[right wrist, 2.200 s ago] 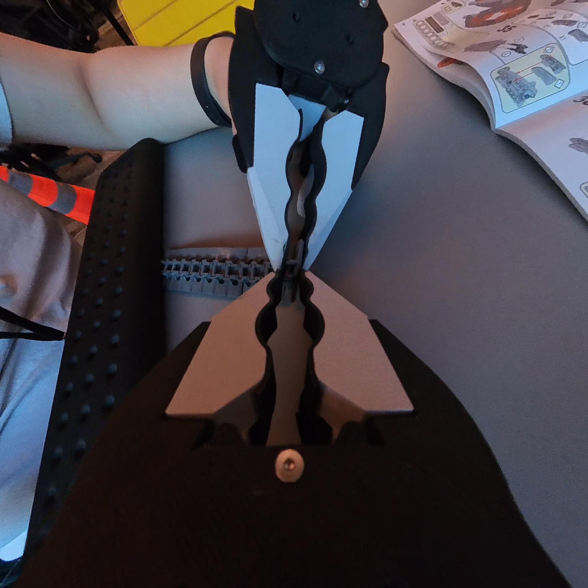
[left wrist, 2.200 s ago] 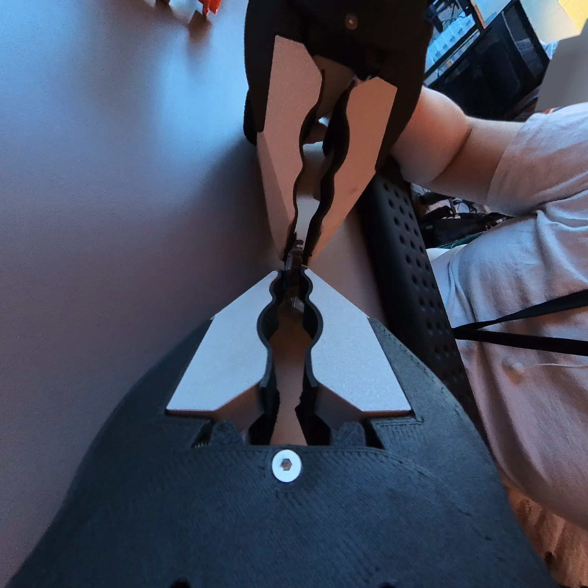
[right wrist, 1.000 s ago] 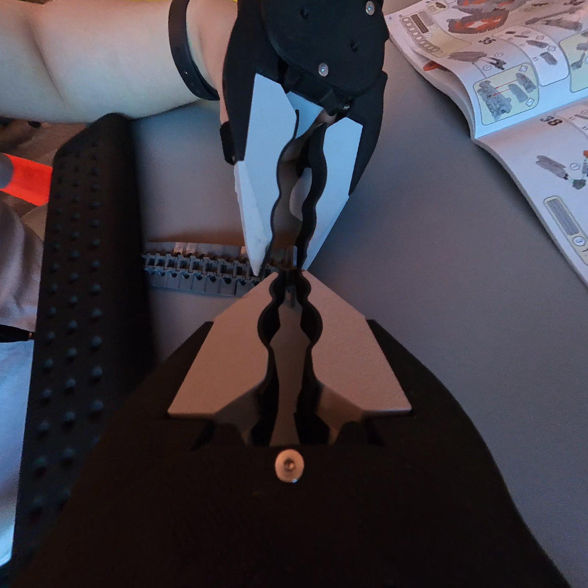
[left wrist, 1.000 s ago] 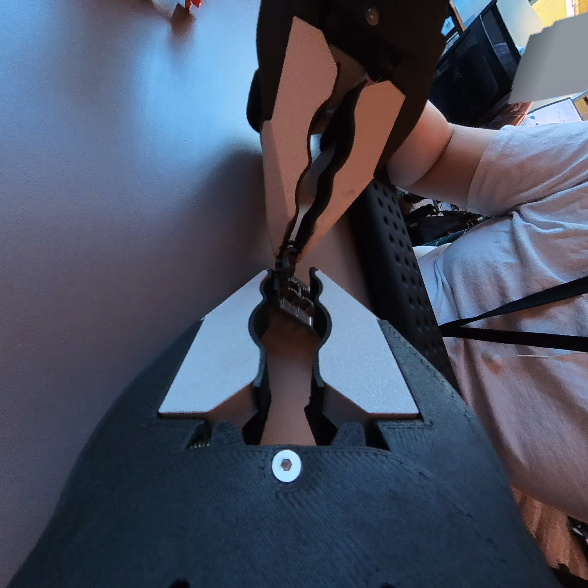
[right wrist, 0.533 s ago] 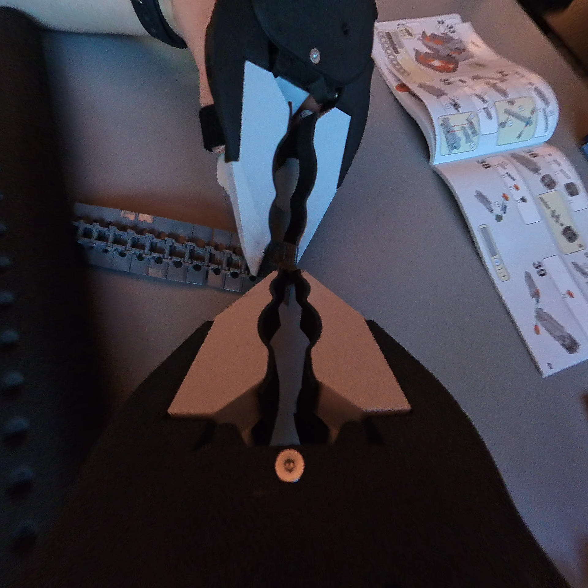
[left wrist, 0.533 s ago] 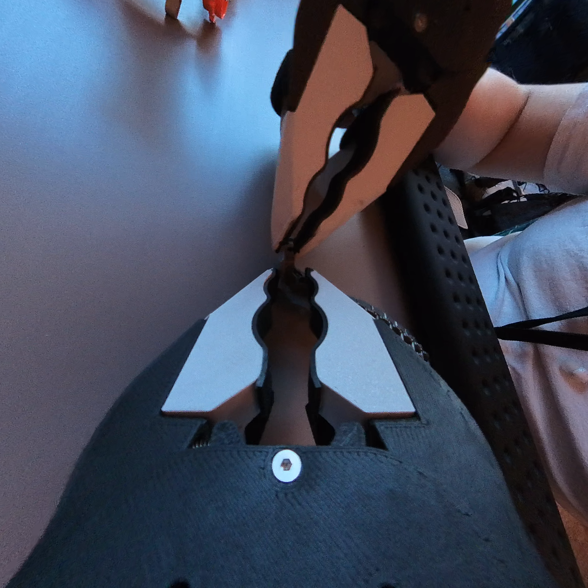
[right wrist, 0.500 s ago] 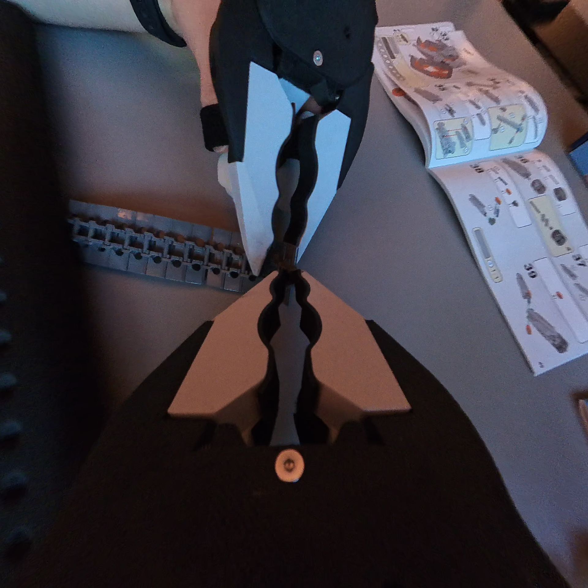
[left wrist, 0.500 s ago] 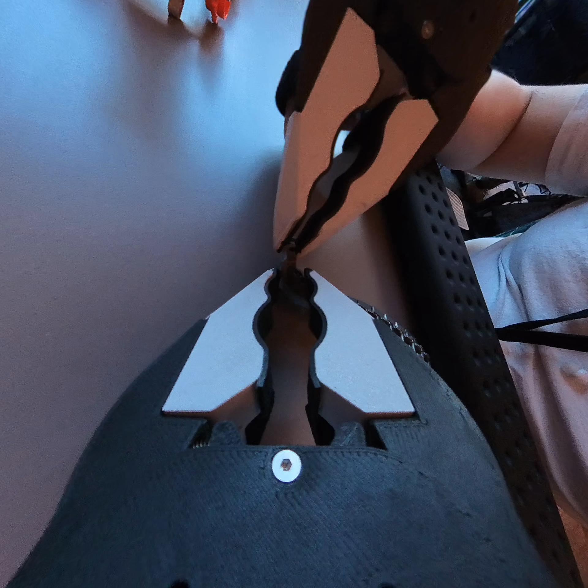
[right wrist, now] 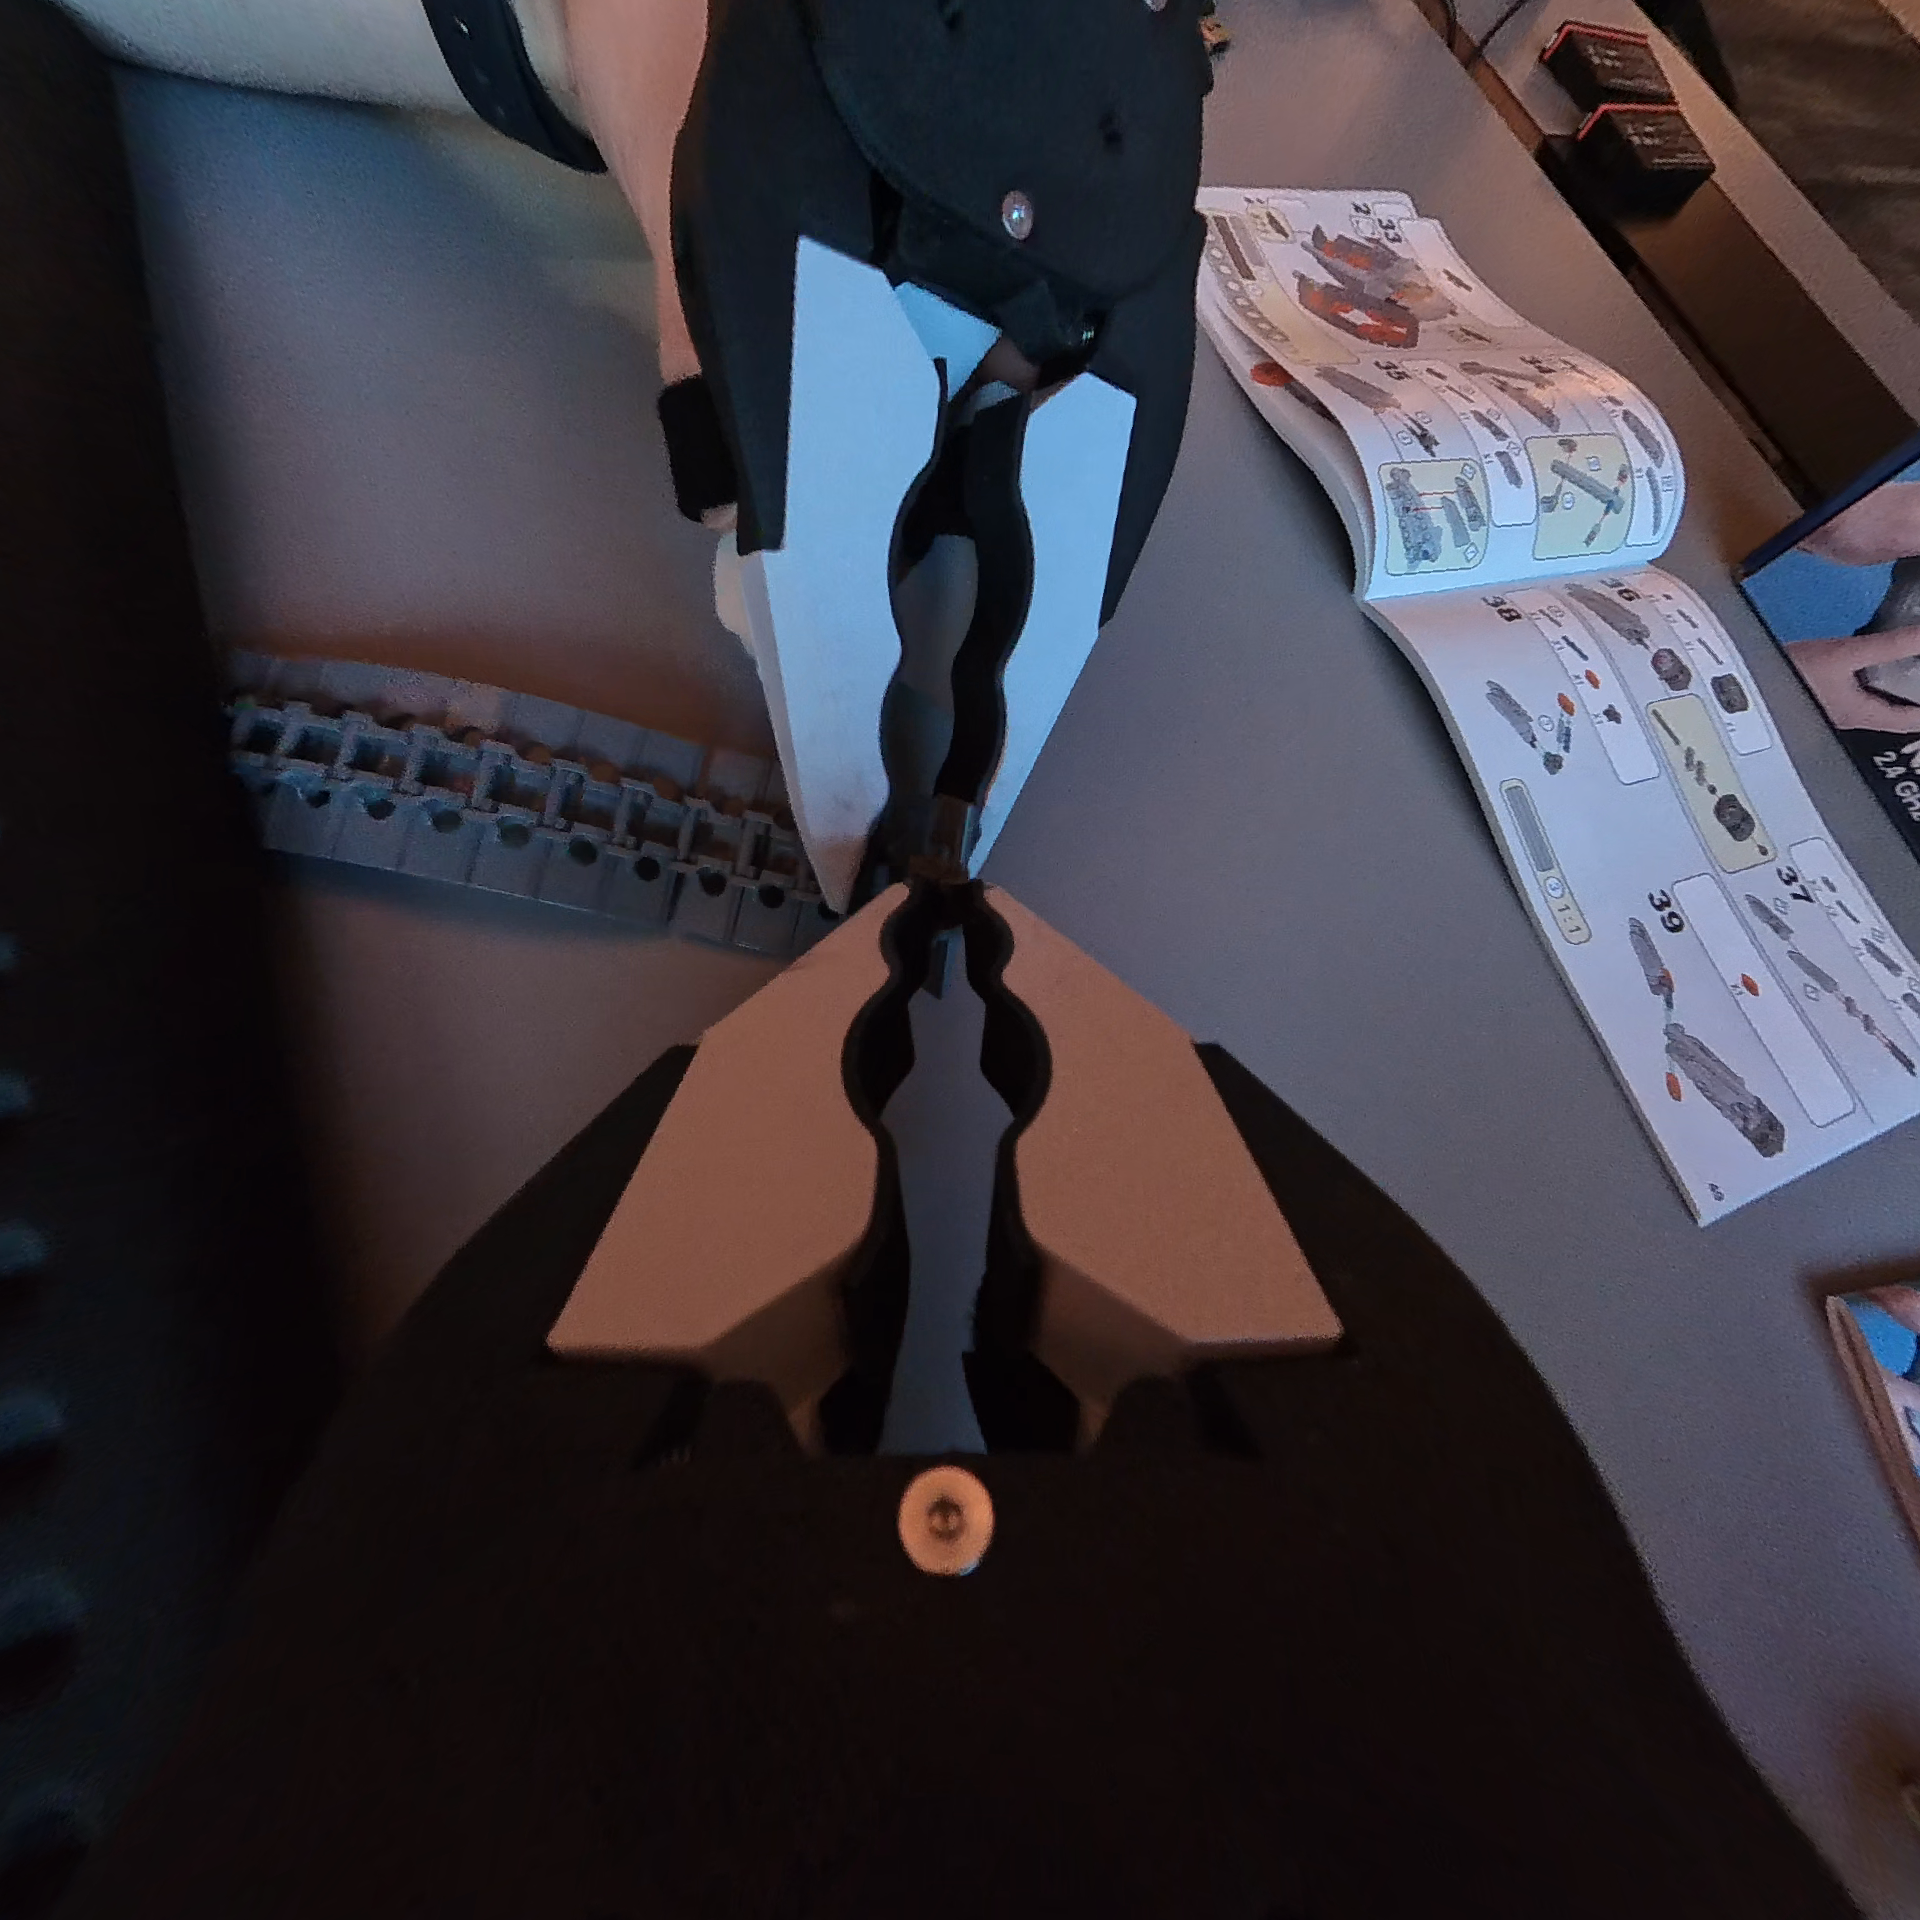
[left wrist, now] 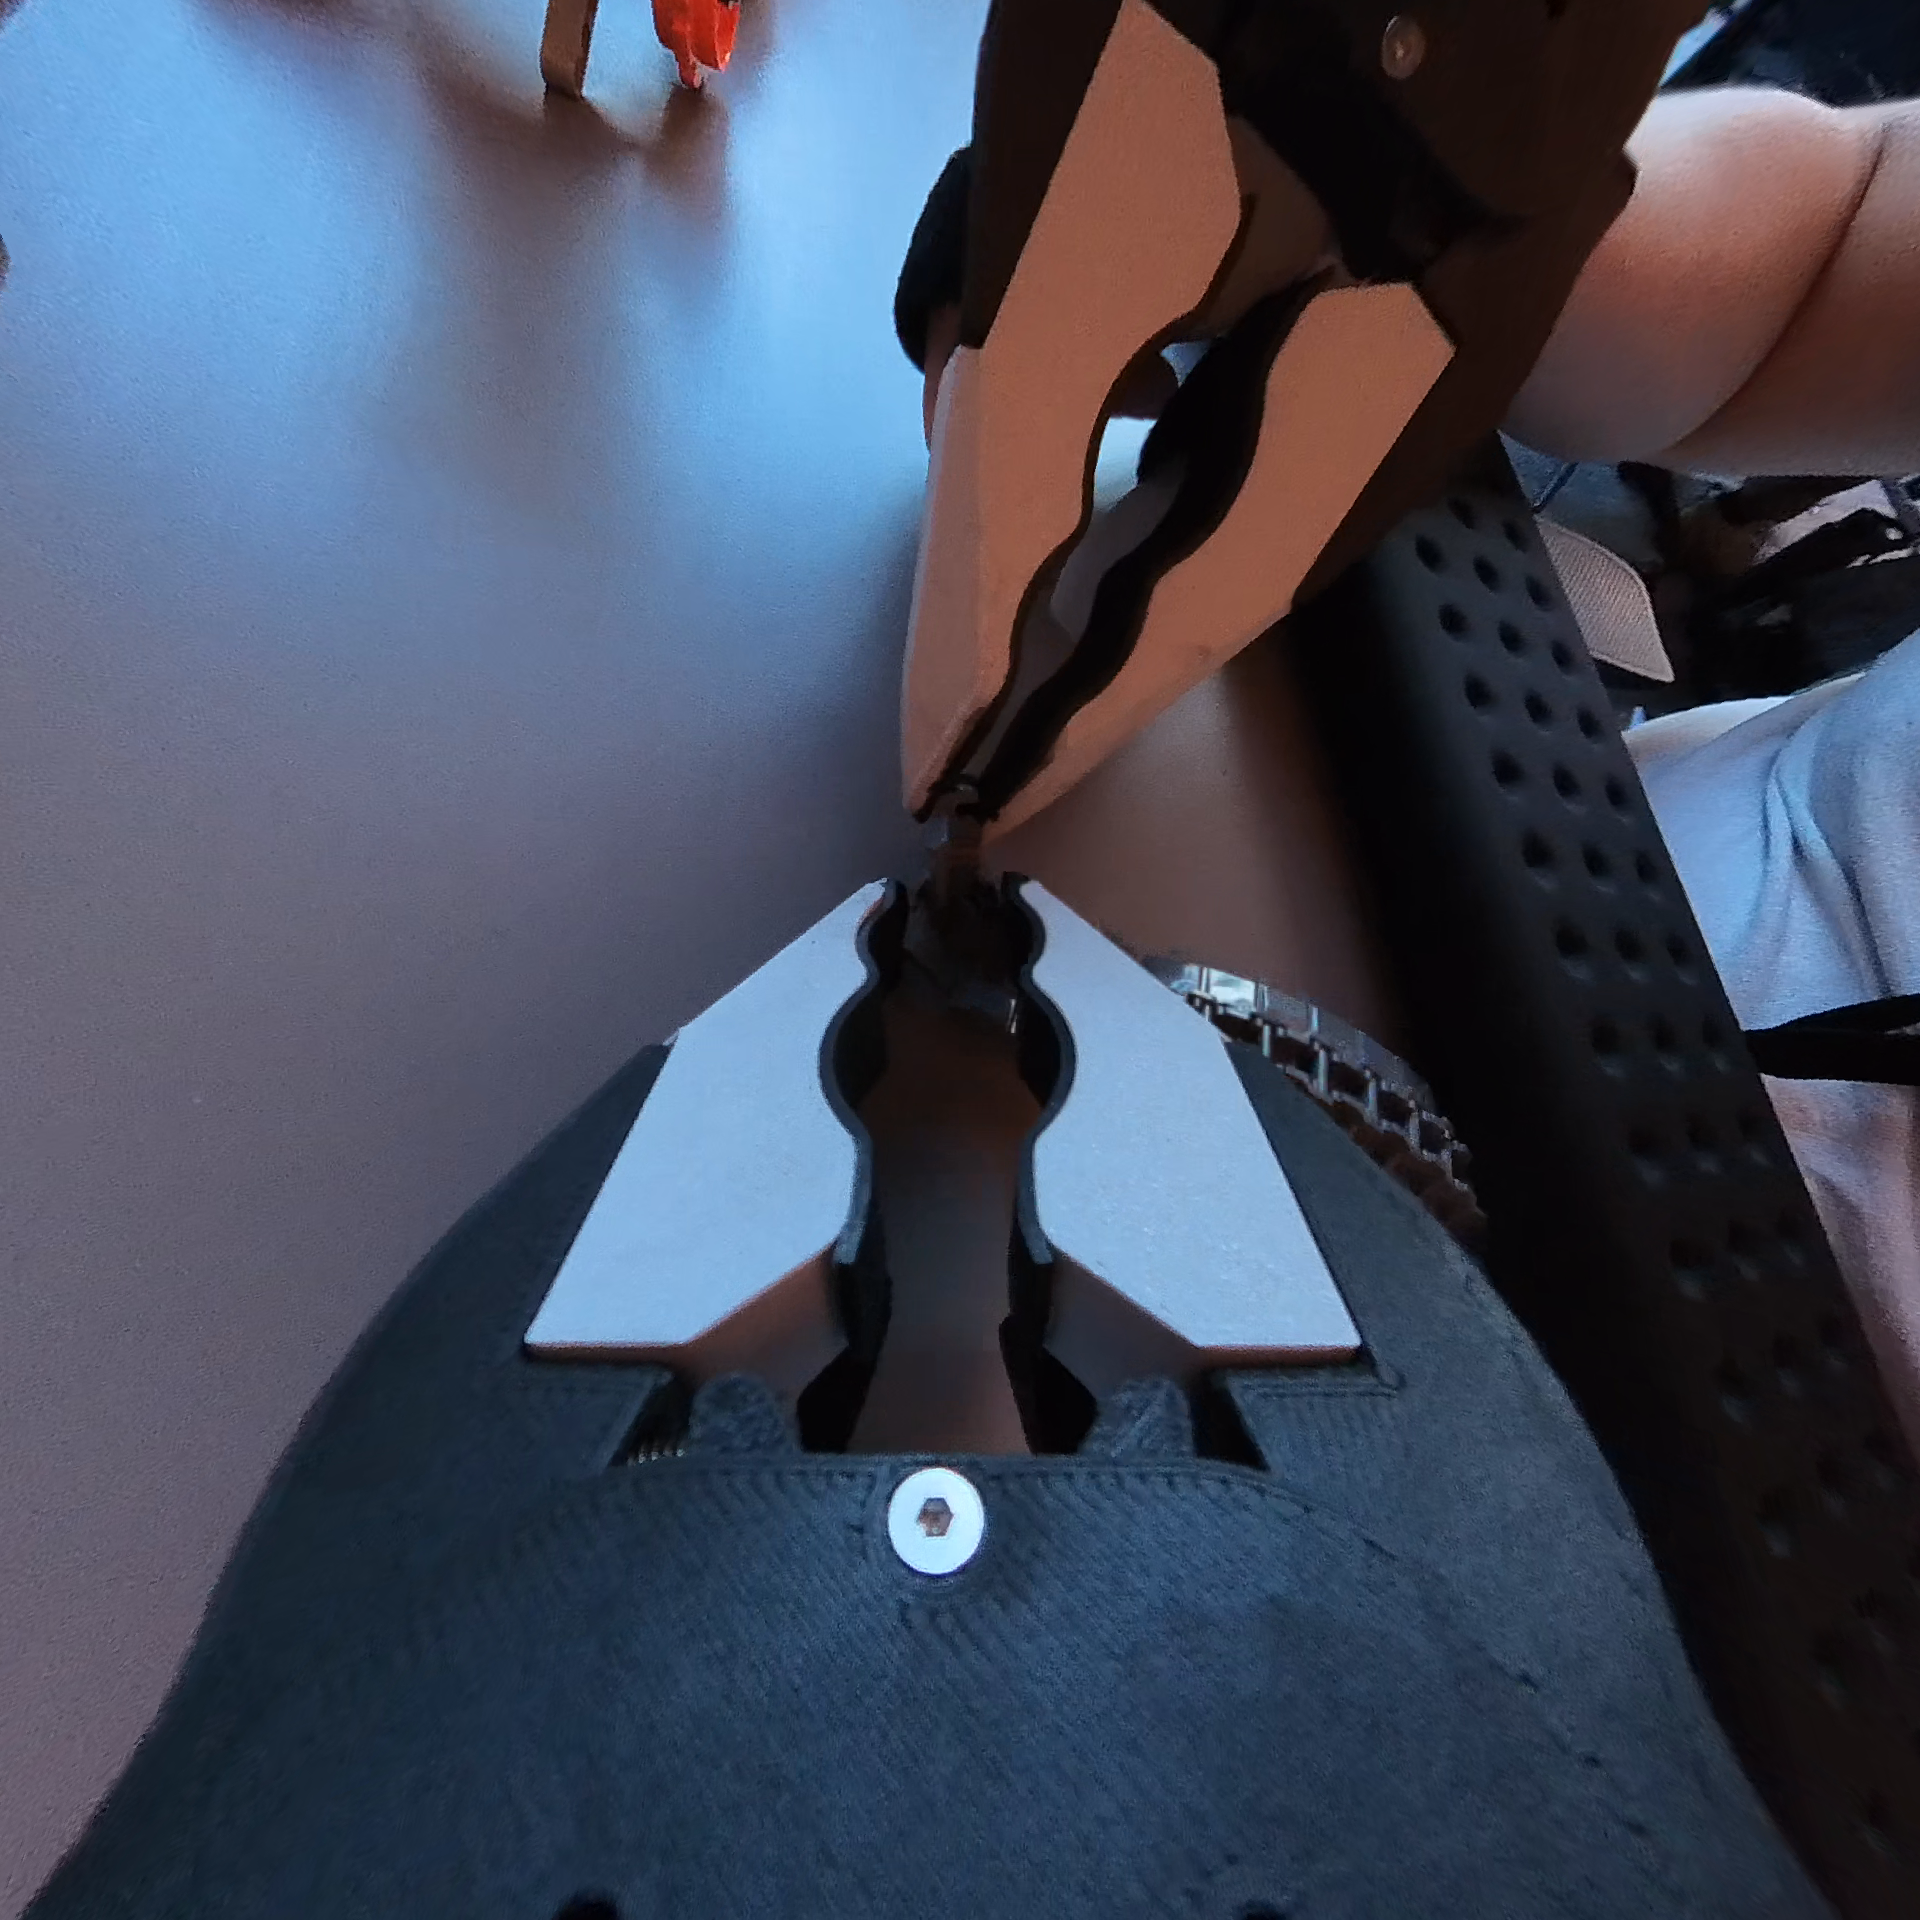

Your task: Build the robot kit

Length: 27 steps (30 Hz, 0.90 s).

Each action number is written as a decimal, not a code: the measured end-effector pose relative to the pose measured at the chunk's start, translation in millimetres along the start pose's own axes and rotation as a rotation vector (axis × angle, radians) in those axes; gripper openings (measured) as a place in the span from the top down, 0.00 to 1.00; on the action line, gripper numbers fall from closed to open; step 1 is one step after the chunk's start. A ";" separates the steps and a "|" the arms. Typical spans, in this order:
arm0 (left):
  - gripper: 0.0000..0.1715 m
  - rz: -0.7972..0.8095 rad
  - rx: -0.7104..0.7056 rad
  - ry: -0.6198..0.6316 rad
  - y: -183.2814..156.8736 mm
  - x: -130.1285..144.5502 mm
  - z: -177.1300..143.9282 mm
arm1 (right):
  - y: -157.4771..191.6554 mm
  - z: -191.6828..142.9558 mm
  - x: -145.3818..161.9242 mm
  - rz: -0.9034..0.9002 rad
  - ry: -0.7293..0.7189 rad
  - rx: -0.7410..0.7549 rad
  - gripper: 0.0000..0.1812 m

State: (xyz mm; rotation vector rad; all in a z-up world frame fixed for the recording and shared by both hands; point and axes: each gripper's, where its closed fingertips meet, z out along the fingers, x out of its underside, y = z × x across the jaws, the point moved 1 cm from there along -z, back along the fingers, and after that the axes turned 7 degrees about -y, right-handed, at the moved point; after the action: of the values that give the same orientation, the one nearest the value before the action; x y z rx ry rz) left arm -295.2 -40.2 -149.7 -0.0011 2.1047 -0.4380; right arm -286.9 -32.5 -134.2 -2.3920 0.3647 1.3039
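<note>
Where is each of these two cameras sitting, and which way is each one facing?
Left wrist view: sits on the left gripper, looks along its fingers across the table at the right gripper; a forearm shows.
Right wrist view: sits on the right gripper, faces the left gripper, track strip and booklet.
Shared: both grippers tip to tip on a small dark part, and the track strip.

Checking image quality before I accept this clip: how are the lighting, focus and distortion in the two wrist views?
Left wrist view: bluish sheen across the table, warm cast on the right gripper, strong wide-angle bending, orange bits at the top soft. Right wrist view: dim, the left edge nearly black, grey track strip slightly blurred, open booklet lit and legible in form.
</note>
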 end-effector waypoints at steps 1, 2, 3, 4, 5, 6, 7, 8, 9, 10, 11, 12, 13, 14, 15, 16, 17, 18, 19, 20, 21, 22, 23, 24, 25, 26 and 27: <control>0.91 0.003 -0.005 0.002 0.5 0.3 -0.1 | 1.0 0.1 -1.1 0.008 -0.007 -0.007 0.98; 0.91 0.004 -0.005 0.002 0.5 0.4 -0.1 | 1.2 0.2 -0.9 0.010 -0.007 -0.007 0.98; 0.91 0.008 -0.007 0.003 0.4 0.5 -0.1 | 1.2 0.3 -1.1 0.006 -0.007 -0.005 0.97; 0.91 0.012 -0.007 0.003 0.3 0.6 -0.2 | 1.5 0.3 -1.3 -0.002 -0.007 -0.001 0.98; 0.91 0.017 -0.007 0.005 0.2 0.9 -0.2 | 1.8 0.3 -1.6 -0.014 -0.005 0.004 0.98; 0.91 0.020 -0.007 0.006 0.1 1.0 -0.3 | 2.0 0.5 -1.8 -0.021 -0.004 0.009 0.98; 0.91 0.023 -0.006 0.007 -0.1 1.1 -0.4 | 2.3 0.6 -2.1 -0.022 -0.004 0.012 0.98; 0.91 0.026 -0.005 0.008 -0.2 1.3 -0.4 | 2.5 0.8 -2.1 -0.016 -0.002 0.012 0.98; 0.91 0.031 -0.004 0.009 -0.4 1.5 -0.5 | 2.6 1.0 -2.2 -0.007 -0.003 0.008 0.97; 0.91 0.035 -0.005 0.011 -0.5 1.6 -0.4 | 2.8 1.2 -2.0 0.007 -0.005 -0.001 0.97; 0.91 0.038 -0.006 0.012 -0.6 1.7 -0.3 | 2.7 1.3 -1.8 0.018 -0.006 -0.009 0.97; 0.90 0.041 -0.006 0.012 -0.6 1.8 -0.3 | 2.5 1.4 -1.5 0.027 -0.007 -0.014 0.97; 0.91 0.040 -0.006 0.012 -0.6 1.7 -0.2 | 2.3 1.5 -1.2 0.035 -0.006 -0.018 0.97; 0.91 0.040 -0.005 0.013 -0.6 1.7 -0.2 | 2.3 1.6 -1.2 0.038 -0.005 -0.020 0.97; 0.91 0.041 -0.005 0.013 -0.6 1.7 -0.2 | 2.3 1.7 -1.1 0.041 -0.006 -0.023 0.97; 0.91 0.041 -0.005 0.013 -0.6 1.7 -0.2 | 2.2 1.7 -1.0 0.048 -0.008 -0.026 0.97; 0.91 0.041 -0.005 0.013 -0.5 1.7 -0.3 | 2.1 1.7 -0.8 0.060 -0.011 -0.032 0.97; 0.91 0.042 -0.004 0.013 -0.5 1.8 -0.3 | 2.2 1.7 -0.5 0.078 -0.016 -0.041 0.97; 0.91 0.044 -0.004 0.014 -0.5 1.8 -0.3 | 2.3 1.8 -0.2 0.101 -0.023 -0.055 0.97; 0.91 0.045 -0.004 0.014 -0.5 1.8 -0.2 | 2.5 1.7 0.0 0.129 -0.030 -0.071 0.97; 0.91 0.044 -0.003 0.014 -0.6 1.8 -0.2 | 2.6 1.6 0.2 0.154 -0.037 -0.086 0.97; 0.91 0.043 -0.002 0.014 -0.6 1.8 -0.2 | 2.6 1.7 0.4 0.172 -0.044 -0.099 0.97; 0.91 0.043 -0.001 0.014 -0.5 1.8 -0.3 | 2.7 1.5 0.5 0.185 -0.050 -0.110 0.97; 0.91 0.042 0.000 0.014 -0.5 1.8 -0.3 | 3.0 1.5 0.5 0.196 -0.056 -0.121 0.97; 0.91 0.047 0.002 0.017 -0.7 2.0 -0.2 | 4.6 2.1 -0.5 0.212 -0.067 -0.140 0.95; 0.91 0.057 0.000 0.020 -1.0 2.4 -0.1 | 6.6 2.9 -1.8 0.231 -0.078 -0.161 0.95; 0.91 0.062 -0.003 0.020 -1.0 2.5 0.0 | 7.0 3.3 -1.6 0.242 -0.075 -0.171 0.94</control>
State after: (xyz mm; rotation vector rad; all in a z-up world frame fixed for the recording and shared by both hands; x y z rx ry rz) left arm -296.7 -41.5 -151.5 0.0667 2.1193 -0.3996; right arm -293.0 -37.2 -136.0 -2.4902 0.5553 1.5848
